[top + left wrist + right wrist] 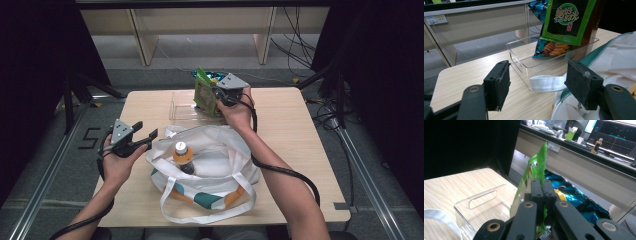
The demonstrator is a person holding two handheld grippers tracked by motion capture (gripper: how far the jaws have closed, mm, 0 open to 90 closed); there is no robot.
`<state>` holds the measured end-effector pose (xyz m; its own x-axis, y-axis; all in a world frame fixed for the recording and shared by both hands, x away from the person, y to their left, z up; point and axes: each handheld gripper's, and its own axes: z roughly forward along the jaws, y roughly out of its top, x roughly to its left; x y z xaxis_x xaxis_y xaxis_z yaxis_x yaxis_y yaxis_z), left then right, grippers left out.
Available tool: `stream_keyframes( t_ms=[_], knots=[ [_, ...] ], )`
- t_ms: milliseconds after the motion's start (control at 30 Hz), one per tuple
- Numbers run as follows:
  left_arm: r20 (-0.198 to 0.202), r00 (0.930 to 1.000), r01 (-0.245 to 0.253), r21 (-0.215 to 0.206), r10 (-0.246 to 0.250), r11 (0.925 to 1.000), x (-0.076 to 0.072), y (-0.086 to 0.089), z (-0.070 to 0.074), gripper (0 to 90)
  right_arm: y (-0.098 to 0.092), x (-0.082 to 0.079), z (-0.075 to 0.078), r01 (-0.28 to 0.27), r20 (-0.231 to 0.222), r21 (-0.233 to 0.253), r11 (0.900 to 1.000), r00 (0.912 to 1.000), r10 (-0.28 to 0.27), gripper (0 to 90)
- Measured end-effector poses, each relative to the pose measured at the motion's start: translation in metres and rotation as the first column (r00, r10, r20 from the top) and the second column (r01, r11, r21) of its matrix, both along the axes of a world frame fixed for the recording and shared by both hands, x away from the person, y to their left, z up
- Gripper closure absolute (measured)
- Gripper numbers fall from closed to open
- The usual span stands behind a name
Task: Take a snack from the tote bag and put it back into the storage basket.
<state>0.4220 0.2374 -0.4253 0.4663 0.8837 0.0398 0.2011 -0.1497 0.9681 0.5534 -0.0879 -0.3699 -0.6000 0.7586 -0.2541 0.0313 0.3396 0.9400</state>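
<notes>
My right gripper (216, 93) is shut on a green snack packet (204, 92) and holds it upright above the clear plastic bin (181, 113) at the back of the table. In the right gripper view the jaws pinch the packet's (537, 172) edge. A blue snack bag (549, 47) leans inside the bin (524, 63), behind the green packet (567, 20). My left gripper (143, 136) stands open at the left, beside a white tote bag (215, 152) that holds a bottle (182, 156) with an orange collar. Nothing lies between the left gripper's (541, 85) pads.
The wooden table (295, 130) has bare surface to the right of the tote and at the back left. The tote's white straps (200, 212) trail toward the front edge. One strap (545, 83) lies against the bin's near wall. Cables and desks stand beyond the table.
</notes>
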Motion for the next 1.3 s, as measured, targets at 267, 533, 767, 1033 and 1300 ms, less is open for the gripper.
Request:
stream_keyframes(
  t_ms=[267,533,767,1033,1300],
  knots=[
    [-0.003,1.0000,0.000,-0.002,0.000,1.0000,0.000,0.000,0.000,35.0,0.006,0.002,-0.004,0.008,0.024,-0.046,0.999,0.9997,-0.007,90.0],
    [-0.002,1.0000,-0.002,-0.003,0.002,1.0000,0.000,0.001,0.000,35.0,0.008,0.004,-0.014,0.012,-0.014,-0.044,0.999,0.9998,-0.013,90.0],
    [-0.001,1.0000,0.001,-0.001,-0.001,1.0000,0.000,0.000,0.000,35.0,0.005,0.005,-0.016,0.011,-0.029,-0.047,0.999,0.9995,-0.012,90.0],
    [-0.003,1.0000,0.001,0.001,-0.001,1.0000,0.000,0.000,0.000,35.0,0.003,0.004,-0.019,0.008,-0.072,-0.093,0.996,0.9973,-0.015,90.0],
    [-0.005,1.0000,-0.001,0.003,0.001,1.0000,0.000,0.000,-0.001,35.0,-0.001,0.003,-0.025,0.013,-0.118,-0.115,0.993,0.9926,-0.027,89.6]
  ],
)
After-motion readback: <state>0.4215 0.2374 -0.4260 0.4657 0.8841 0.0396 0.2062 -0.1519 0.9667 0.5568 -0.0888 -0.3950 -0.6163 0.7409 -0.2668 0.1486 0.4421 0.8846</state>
